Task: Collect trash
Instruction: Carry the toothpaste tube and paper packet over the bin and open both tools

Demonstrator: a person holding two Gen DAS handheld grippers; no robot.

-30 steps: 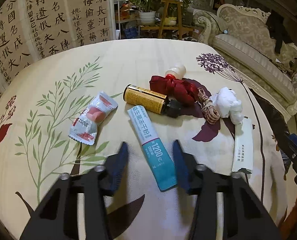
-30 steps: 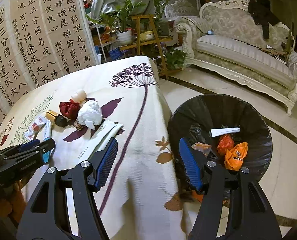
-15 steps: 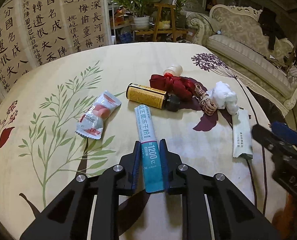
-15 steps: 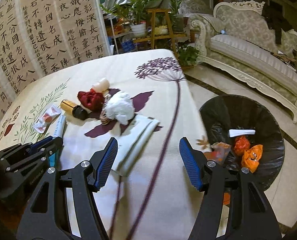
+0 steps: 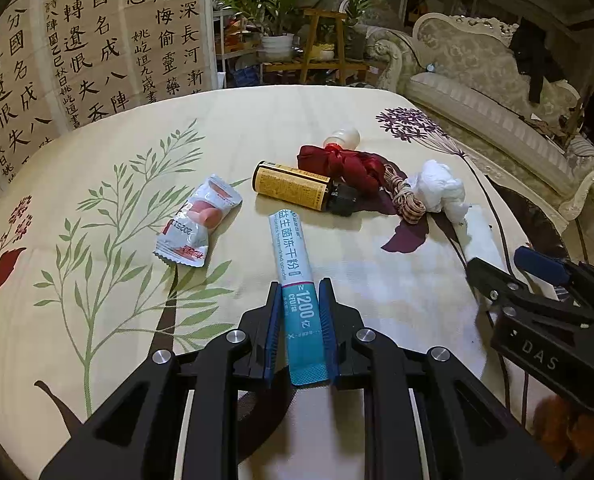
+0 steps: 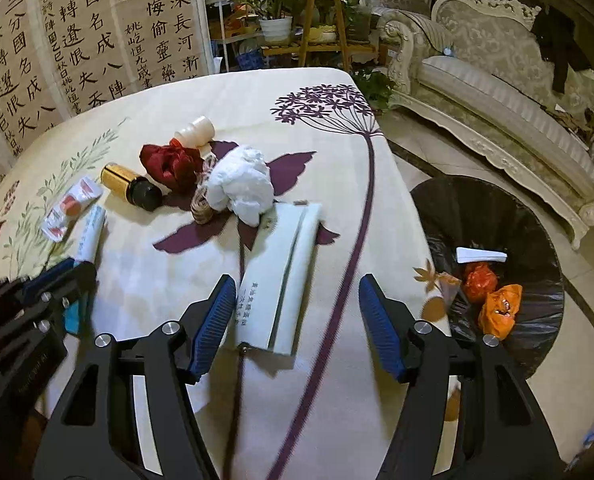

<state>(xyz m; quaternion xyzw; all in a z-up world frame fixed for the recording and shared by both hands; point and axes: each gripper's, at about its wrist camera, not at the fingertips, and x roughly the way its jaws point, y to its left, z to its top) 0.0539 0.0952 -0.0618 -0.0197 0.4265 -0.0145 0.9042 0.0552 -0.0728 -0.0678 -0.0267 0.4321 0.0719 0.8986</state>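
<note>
The teal and white sachet (image 5: 297,280) lies flat on the flowered surface (image 5: 97,320), its near end pinched between the left gripper (image 5: 299,332)'s jaws, which have just closed on it. From the sachet, a red and white snack wrapper (image 5: 195,226) lies at ten o'clock; a yellow bottle with a black cap (image 5: 293,186) lies on its side at twelve. Past the bottle sit a crumpled red cloth (image 5: 345,164), a small white bottle (image 5: 343,136), a coil of string (image 5: 405,198) and a wad of white tissue (image 5: 441,190). The right gripper (image 6: 293,320) has its jaws apart, just narrowing, either side of a long white packet (image 6: 281,276) without touching it. At three o'clock, a black-lined bin (image 6: 493,216) on the floor holds orange wrappers (image 6: 497,312)
</note>
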